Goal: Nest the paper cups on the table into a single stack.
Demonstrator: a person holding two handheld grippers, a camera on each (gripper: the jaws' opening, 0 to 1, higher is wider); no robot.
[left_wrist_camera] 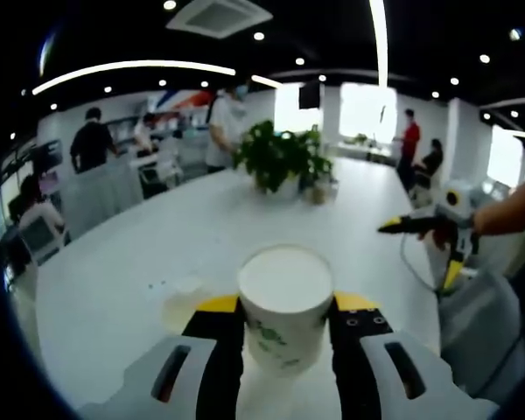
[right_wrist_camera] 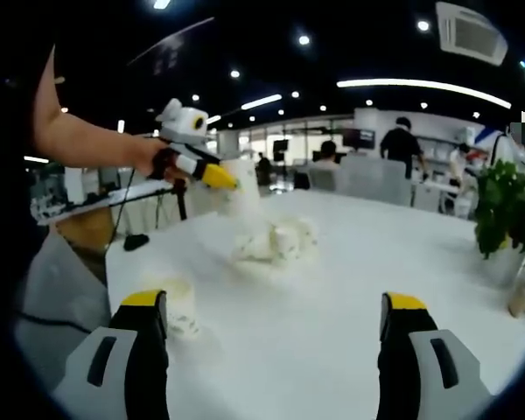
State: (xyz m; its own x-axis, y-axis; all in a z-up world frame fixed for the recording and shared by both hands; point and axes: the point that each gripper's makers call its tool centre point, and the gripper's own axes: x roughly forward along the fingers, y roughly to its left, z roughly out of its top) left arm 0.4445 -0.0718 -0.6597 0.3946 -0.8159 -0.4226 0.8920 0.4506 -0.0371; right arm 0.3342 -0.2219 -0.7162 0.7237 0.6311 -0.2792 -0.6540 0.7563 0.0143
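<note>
My left gripper (left_wrist_camera: 286, 317) is shut on an upright white paper cup (left_wrist_camera: 285, 306) with a green print, held above the white table (left_wrist_camera: 140, 262). From the right gripper view, that left gripper (right_wrist_camera: 212, 175) holds the same cup (right_wrist_camera: 242, 199) over a loose pile of paper cups (right_wrist_camera: 276, 241) lying on the table. One more cup (right_wrist_camera: 180, 306) stands close to the left jaw of my right gripper (right_wrist_camera: 276, 328), which is open wide with nothing between its jaws. In the left gripper view, the right gripper (left_wrist_camera: 437, 236) hovers at the table's right edge.
A potted green plant (left_wrist_camera: 280, 157) stands mid-table and appears as the plant (right_wrist_camera: 507, 210) at the right. A pale blurred shape (left_wrist_camera: 179, 306) lies on the table by my left jaw. Several people stand around desks in the background. A person's arm (right_wrist_camera: 87, 140) holds the left gripper.
</note>
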